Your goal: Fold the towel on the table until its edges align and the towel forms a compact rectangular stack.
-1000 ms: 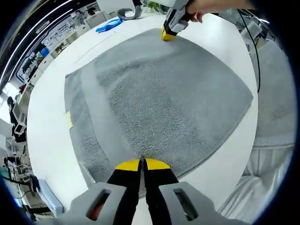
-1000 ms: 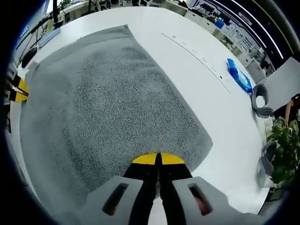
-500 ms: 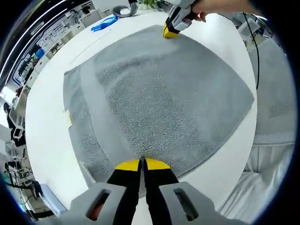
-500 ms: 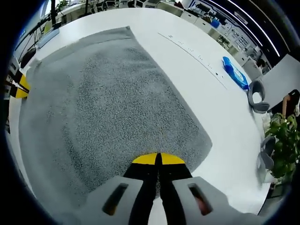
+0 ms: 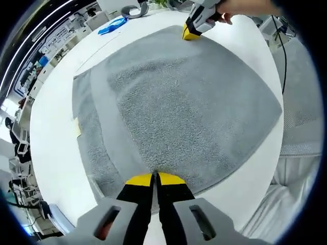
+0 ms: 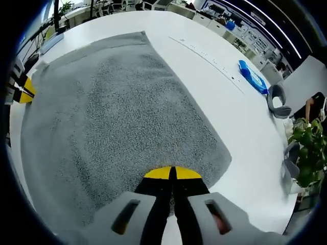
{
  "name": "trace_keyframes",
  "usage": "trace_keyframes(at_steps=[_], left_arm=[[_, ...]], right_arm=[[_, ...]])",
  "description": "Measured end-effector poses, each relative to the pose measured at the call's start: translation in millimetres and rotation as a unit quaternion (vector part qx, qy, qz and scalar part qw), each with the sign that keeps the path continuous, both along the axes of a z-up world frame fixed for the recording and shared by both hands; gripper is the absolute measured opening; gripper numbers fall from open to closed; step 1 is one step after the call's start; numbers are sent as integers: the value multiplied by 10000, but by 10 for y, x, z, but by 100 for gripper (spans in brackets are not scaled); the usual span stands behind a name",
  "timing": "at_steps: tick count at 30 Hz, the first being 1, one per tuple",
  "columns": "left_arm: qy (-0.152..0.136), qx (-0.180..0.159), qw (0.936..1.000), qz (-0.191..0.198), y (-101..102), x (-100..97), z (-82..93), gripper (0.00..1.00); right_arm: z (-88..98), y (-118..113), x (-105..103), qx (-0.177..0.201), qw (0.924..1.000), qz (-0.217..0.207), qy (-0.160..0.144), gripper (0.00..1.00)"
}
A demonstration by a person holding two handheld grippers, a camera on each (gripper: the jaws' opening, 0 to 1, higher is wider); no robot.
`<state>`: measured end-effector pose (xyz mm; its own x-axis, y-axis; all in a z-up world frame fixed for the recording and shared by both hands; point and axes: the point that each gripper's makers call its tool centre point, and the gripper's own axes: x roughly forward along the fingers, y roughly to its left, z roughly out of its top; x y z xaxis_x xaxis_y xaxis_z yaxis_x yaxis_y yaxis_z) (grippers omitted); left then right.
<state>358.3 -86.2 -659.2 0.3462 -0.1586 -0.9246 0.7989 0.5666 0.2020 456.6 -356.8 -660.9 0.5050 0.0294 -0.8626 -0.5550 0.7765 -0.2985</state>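
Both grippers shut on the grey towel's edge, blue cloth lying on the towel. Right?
Not quite. The blue cloth lies on the bare white table, apart from the grey towel, as the right gripper view shows. Both grippers' jaws are shut on its edge.

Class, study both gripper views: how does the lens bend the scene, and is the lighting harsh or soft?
Left gripper view: fisheye bulges the grey towel and curves the white table; light is even and the pile sharp. Right gripper view: same curving, soft light, no strong shadows on the towel.

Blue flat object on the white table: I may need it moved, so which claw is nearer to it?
Right. The right claw grips the grey towel's corner nearest the blue object; the left claw holds the opposite corner.
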Motion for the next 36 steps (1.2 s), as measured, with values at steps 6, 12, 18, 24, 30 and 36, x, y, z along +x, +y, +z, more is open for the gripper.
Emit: trace_keyframes(at_steps=[6,12,18,24,30,36], left_arm=[[-17,128,9999,-66,6,90,0,2],[-40,176,9998,-108,19,132,8,2],[-38,199,9996,-180,20,149,9,2],[82,193,9996,-214,19,153,12,3],[173,231,9992,-271,16,151,6,3],[179,454,9980,-396,9,187,-4,3]], right_arm=[[-3,-23,-59,55,10000,-41,-23,0],[2,-39,-103,140,9998,-131,18,0],[4,-54,-161,184,9997,-182,-11,0],[1,-50,-206,149,9997,-209,-40,0],[2,-48,-239,73,9998,-182,-73,0],[2,-63,-276,159,9995,-282,-65,0]])
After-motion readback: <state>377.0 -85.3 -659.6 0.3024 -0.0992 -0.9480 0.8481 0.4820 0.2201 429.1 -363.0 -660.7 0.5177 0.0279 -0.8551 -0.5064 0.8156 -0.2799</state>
